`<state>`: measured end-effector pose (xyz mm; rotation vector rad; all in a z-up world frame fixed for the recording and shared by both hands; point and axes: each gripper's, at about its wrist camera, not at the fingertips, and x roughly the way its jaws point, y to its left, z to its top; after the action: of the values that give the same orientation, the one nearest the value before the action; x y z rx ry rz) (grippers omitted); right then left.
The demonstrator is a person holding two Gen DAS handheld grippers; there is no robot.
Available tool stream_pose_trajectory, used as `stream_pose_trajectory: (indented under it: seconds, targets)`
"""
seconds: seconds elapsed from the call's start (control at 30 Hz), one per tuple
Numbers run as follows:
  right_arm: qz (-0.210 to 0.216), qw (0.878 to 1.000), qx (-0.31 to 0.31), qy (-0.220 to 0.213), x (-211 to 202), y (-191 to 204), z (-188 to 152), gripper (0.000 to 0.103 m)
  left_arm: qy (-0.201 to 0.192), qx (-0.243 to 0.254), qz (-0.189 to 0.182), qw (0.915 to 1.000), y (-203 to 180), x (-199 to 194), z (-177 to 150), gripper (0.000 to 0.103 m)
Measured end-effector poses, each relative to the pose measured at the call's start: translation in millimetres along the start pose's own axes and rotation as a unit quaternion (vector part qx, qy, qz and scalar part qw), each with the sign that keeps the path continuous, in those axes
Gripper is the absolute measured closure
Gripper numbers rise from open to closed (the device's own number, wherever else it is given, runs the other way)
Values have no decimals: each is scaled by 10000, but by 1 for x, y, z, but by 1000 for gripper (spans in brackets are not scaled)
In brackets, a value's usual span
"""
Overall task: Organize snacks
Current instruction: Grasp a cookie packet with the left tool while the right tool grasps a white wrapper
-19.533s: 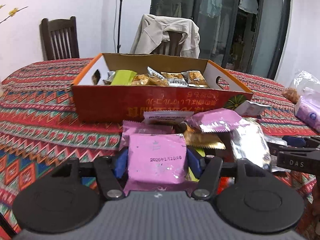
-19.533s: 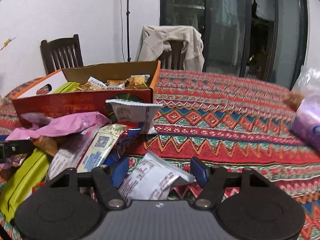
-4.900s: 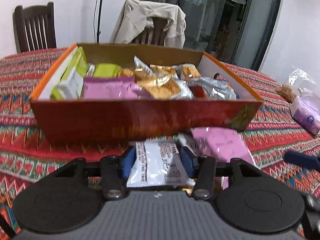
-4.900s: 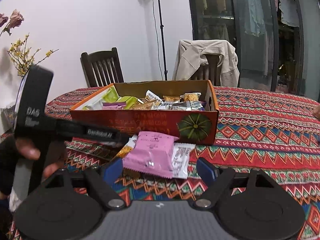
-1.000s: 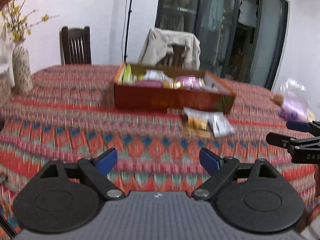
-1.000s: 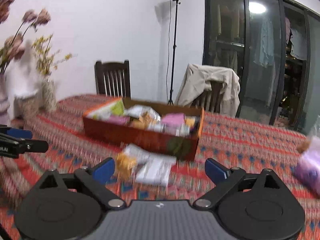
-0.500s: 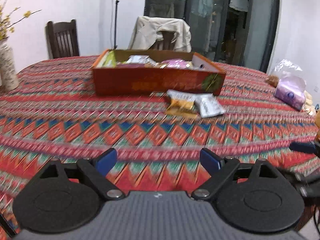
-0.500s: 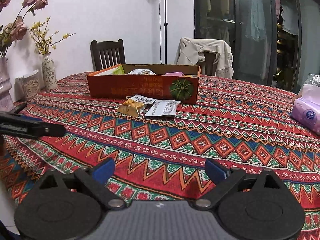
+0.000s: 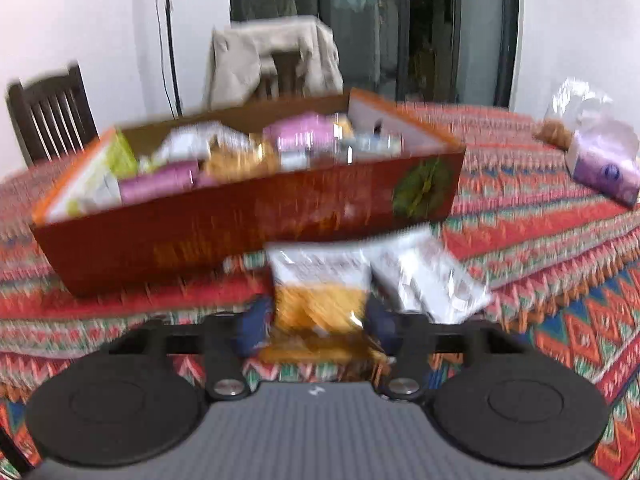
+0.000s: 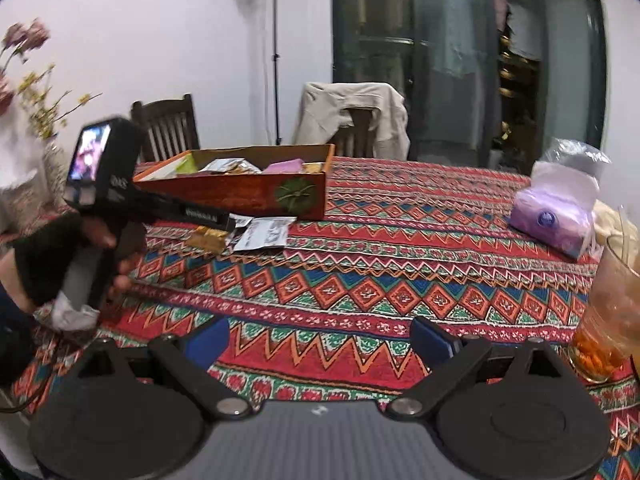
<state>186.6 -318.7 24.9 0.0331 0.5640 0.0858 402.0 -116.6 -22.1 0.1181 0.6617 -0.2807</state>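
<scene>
A red cardboard box (image 9: pixel 224 236) full of snack packets stands on the patterned tablecloth; it also shows in the right wrist view (image 10: pixel 240 190). My left gripper (image 9: pixel 318 322) is just in front of it, its blue fingers closed against an orange-and-white snack packet (image 9: pixel 320 296). A white packet (image 9: pixel 428 280) lies beside it on the right. The left wrist view is motion-blurred. In the right wrist view the left gripper (image 10: pixel 230 226) reaches to the packets (image 10: pixel 264 234) by the box. My right gripper (image 10: pixel 320 340) is open and empty, low over the near part of the table.
A purple tissue pack (image 10: pixel 552 216) and a plastic bag (image 10: pixel 576 160) lie at the right. A glass with an orange drink (image 10: pixel 608 316) stands at the near right edge. A vase of flowers (image 10: pixel 52 160) is at the left. Chairs (image 10: pixel 168 128) stand behind the table.
My left gripper has moved forward to the packets in front of the box and closed on the orange-and-white one. My right gripper has stayed back, open.
</scene>
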Motion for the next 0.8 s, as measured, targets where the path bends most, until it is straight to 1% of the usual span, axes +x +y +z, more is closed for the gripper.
stream_pose_trajectory:
  seconds: [0.07, 0.17, 0.23, 0.33, 0.4, 0.5, 0.53, 0.6, 0.67, 0.7, 0.73, 0.8]
  targets:
    - [-53, 10000, -21, 44, 12, 2, 7, 6, 23, 11, -66, 10000, 8, -15, -5, 59]
    - [137, 9999, -18, 90, 38, 8, 24, 7, -457, 2, 17, 9990, 24, -58, -17, 59]
    - [277, 9996, -57, 87, 61, 14, 38, 8, -602, -207, 115, 9979, 40, -85, -30, 59]
    - [453, 9987, -196, 96, 105, 30, 60, 8, -496, -693, 238, 9961, 70, -113, -52, 58]
    - [464, 9982, -305, 211, 140, 42, 73, 9, -400, -989, 402, 9935, 88, -126, -67, 58]
    - [474, 9977, -256, 420, 188, 56, 85, 15, -405, -1279, 628, 9890, 108, -142, -80, 58]
    - [457, 9976, -241, 453, 199, 61, 88, 19, -420, -1347, 674, 9877, 113, -144, -81, 58]
    - [378, 9978, -307, 461, 213, 69, 89, 21, -454, -1441, 750, 9857, 121, -149, -82, 58]
    - [258, 9979, -370, 464, 221, 76, 89, 31, -505, -1480, 768, 9847, 124, -150, -80, 58]
    - [247, 9977, -389, 504, 223, 77, 88, 47, -525, -1503, 749, 9844, 124, -151, -80, 58]
    - [283, 9975, -380, 517, 222, 77, 86, 53, -538, -1523, 710, 9843, 123, -150, -78, 58]
    - [399, 9974, -344, 498, 213, 76, 81, 54, -536, -1499, 621, 9853, 117, -149, -77, 58]
